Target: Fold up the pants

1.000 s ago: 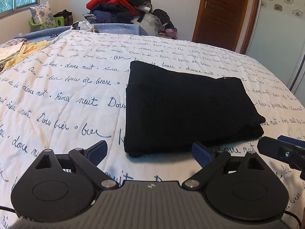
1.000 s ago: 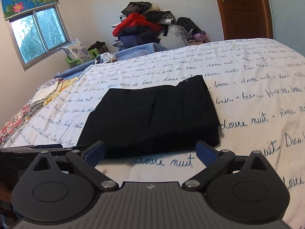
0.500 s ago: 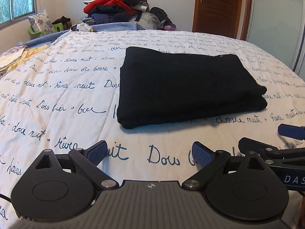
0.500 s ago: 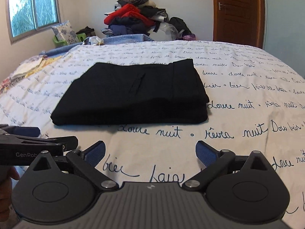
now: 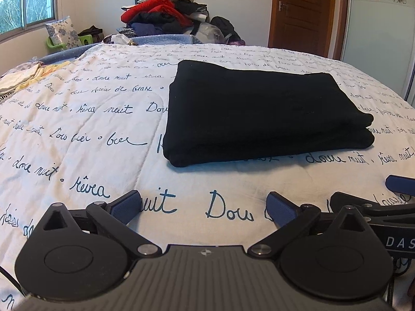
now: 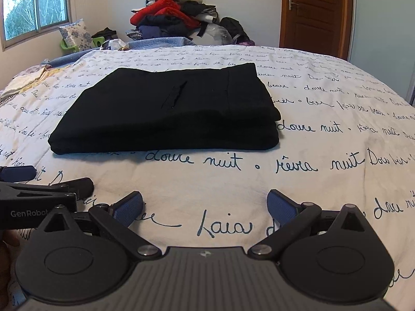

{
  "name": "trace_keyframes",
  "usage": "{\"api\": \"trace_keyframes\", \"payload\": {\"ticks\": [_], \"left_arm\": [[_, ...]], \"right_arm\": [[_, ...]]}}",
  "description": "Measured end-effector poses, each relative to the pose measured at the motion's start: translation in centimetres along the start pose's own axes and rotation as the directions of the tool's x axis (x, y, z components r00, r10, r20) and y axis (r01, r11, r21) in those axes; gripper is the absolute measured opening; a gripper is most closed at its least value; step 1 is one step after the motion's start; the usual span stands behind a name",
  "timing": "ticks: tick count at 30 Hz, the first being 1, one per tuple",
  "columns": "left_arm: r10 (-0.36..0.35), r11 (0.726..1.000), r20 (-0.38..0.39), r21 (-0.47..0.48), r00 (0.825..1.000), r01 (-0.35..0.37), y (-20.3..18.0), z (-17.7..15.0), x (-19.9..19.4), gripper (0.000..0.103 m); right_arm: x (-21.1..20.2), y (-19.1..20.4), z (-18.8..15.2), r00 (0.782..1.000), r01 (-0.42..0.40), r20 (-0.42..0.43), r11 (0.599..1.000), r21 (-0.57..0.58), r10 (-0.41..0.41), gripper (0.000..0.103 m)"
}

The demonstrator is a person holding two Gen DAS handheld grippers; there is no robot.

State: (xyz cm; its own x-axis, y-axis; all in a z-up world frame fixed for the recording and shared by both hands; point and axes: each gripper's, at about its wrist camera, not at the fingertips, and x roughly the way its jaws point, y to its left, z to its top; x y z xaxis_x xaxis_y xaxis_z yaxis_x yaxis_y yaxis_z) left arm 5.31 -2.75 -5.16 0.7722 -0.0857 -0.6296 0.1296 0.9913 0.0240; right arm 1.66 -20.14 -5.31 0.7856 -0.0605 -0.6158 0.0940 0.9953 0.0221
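Observation:
The black pants (image 5: 259, 114) lie folded into a flat rectangle on the white bedspread with blue script (image 5: 85, 119); they also show in the right wrist view (image 6: 168, 108). My left gripper (image 5: 203, 207) is open and empty, held near the bed's front, well short of the pants. My right gripper (image 6: 205, 207) is open and empty too, beside the left one. The right gripper's side shows at the right edge of the left wrist view (image 5: 384, 207), and the left gripper at the left edge of the right wrist view (image 6: 39, 189).
A pile of clothes (image 5: 166, 18) sits beyond the far end of the bed. A floral pillow (image 5: 63, 31) and a window are at the far left, a wooden door (image 5: 306, 10) at the far right. Folded light fabrics (image 5: 23, 77) lie on the bed's left.
Both grippers have drawn back from the folded pants toward the front of the bed and levelled out. The pants have not moved.

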Motion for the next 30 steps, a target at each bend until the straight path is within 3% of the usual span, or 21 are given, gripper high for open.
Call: {"api": "trace_keyframes", "payload": {"ticks": [30], "left_arm": [[0.004, 1.000, 0.007, -0.001, 1.000, -0.004, -0.05, -0.26, -0.05, 0.103]], "right_arm": [[0.11, -0.09, -0.10, 1.000, -0.005, 0.003, 1.000, -0.001, 0.005, 0.103]]}}
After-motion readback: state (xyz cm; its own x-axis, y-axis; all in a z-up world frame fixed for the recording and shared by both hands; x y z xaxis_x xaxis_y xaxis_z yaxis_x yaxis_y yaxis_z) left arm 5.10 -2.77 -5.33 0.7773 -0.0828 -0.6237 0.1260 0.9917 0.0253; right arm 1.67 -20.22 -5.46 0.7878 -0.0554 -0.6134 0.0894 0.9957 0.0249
